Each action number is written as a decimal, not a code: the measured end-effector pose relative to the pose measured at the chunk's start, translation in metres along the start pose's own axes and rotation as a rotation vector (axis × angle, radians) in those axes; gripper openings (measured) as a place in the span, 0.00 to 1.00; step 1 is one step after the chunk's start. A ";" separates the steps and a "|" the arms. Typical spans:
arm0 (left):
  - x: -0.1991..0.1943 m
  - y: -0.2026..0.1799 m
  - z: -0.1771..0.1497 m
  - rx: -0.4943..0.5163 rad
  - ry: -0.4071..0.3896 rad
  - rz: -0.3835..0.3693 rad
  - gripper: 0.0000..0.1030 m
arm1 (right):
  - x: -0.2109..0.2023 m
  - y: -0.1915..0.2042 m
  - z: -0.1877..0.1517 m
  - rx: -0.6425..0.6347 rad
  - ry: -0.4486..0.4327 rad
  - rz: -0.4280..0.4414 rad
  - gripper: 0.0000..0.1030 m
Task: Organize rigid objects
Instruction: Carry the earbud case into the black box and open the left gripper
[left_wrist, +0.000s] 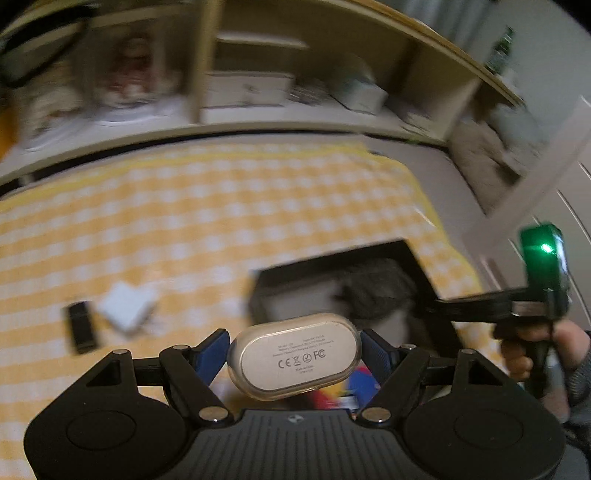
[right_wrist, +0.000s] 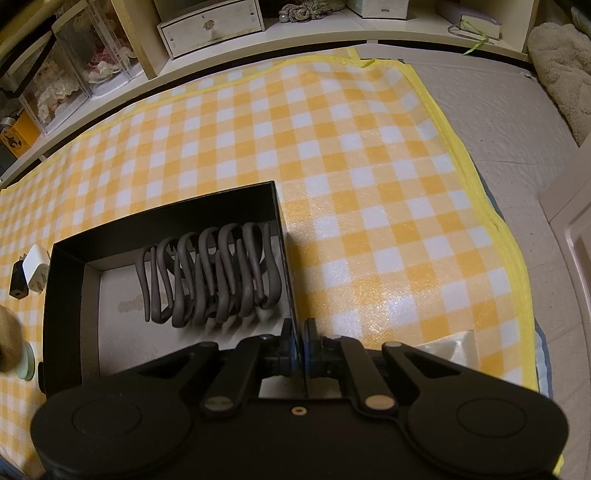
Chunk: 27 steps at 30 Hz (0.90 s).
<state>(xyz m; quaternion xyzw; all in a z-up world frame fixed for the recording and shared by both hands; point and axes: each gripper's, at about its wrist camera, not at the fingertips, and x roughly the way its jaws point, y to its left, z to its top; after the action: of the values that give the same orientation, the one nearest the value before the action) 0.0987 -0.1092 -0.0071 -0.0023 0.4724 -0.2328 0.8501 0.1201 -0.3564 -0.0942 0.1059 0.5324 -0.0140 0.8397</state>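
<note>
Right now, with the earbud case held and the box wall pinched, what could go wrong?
1. The rounded earbud case is held only at its ends by the left gripper; it may slip out.
2. The right gripper clamps the thin wall of the black box; pulling could tip it and shift the grey hooks.

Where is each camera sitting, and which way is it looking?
Left wrist: it sits on the left gripper, looking forward over the earbud case it holds, across the checkered mat toward the shelves; the person's right hand shows.
Right wrist: it sits on the right gripper, looking down at the black box whose wall it pinches; no hand shows.
Shared: mat, box, gray hooks, white charger, shelves.
</note>
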 end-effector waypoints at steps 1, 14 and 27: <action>0.005 -0.008 0.000 0.009 0.008 -0.009 0.75 | 0.000 0.001 0.000 -0.001 0.000 -0.002 0.05; 0.085 -0.062 -0.014 -0.058 0.074 -0.064 0.75 | -0.003 0.000 0.002 0.015 0.003 0.011 0.06; 0.112 -0.081 -0.023 -0.039 0.005 -0.078 0.75 | -0.003 -0.002 0.002 0.026 0.005 0.014 0.06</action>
<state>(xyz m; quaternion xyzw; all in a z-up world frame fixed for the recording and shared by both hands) 0.0986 -0.2207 -0.0912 -0.0370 0.4784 -0.2565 0.8390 0.1206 -0.3592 -0.0910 0.1207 0.5337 -0.0145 0.8369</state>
